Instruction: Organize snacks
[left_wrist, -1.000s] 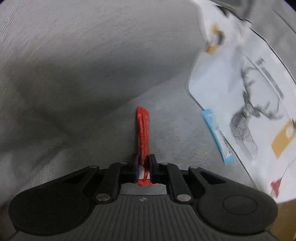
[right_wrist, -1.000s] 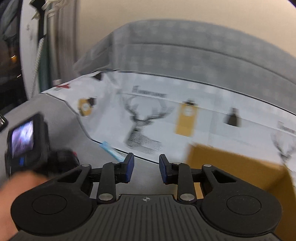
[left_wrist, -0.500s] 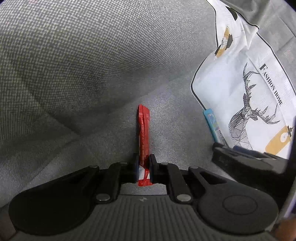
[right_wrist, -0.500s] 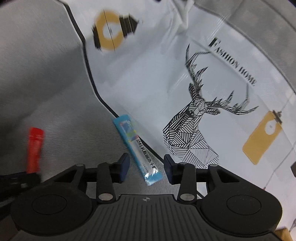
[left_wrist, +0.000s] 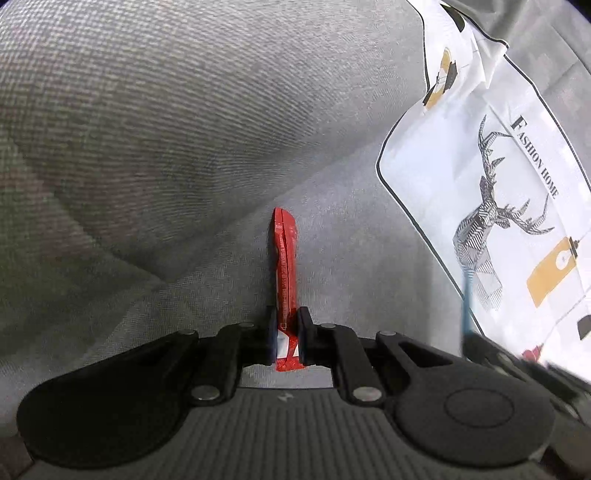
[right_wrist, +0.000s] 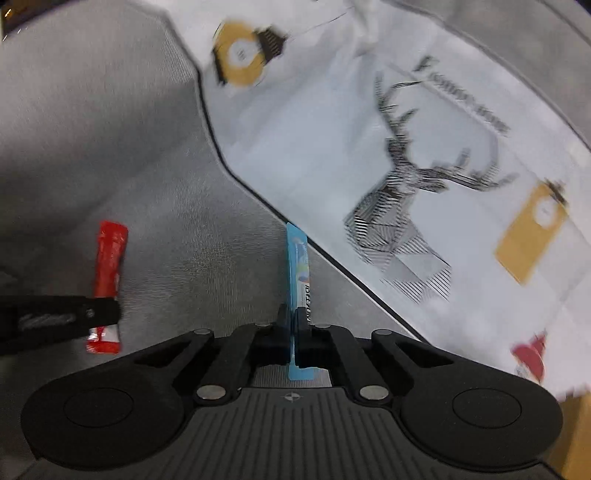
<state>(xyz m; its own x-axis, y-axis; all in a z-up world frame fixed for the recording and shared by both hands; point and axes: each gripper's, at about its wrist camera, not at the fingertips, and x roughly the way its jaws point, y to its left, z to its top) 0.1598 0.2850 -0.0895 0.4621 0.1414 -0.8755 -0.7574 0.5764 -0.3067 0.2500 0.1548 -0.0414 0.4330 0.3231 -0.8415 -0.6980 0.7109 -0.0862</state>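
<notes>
A red snack stick (left_wrist: 285, 273) stands on edge over the grey sofa fabric, and my left gripper (left_wrist: 287, 328) is shut on its near end. In the right wrist view the same red snack stick (right_wrist: 108, 266) shows at the left, with the left gripper's fingers (right_wrist: 99, 312) across it. A thin blue snack stick (right_wrist: 297, 273) points away from me, and my right gripper (right_wrist: 294, 325) is shut on its lower part, pads pressed flat on it. The blue snack stick (left_wrist: 466, 302) shows edge-on at the right of the left wrist view.
A white cloth printed with a deer and yellow tags (right_wrist: 406, 155) (left_wrist: 498, 206) covers the sofa seat to the right. Grey sofa cushions (left_wrist: 166, 129) rise to the left and behind. A brown cardboard edge (right_wrist: 576, 424) shows at the lower right.
My right gripper swung down over the blue snack stick and shut on it, turning it on edge. My left gripper kept still with the red snack stick.
</notes>
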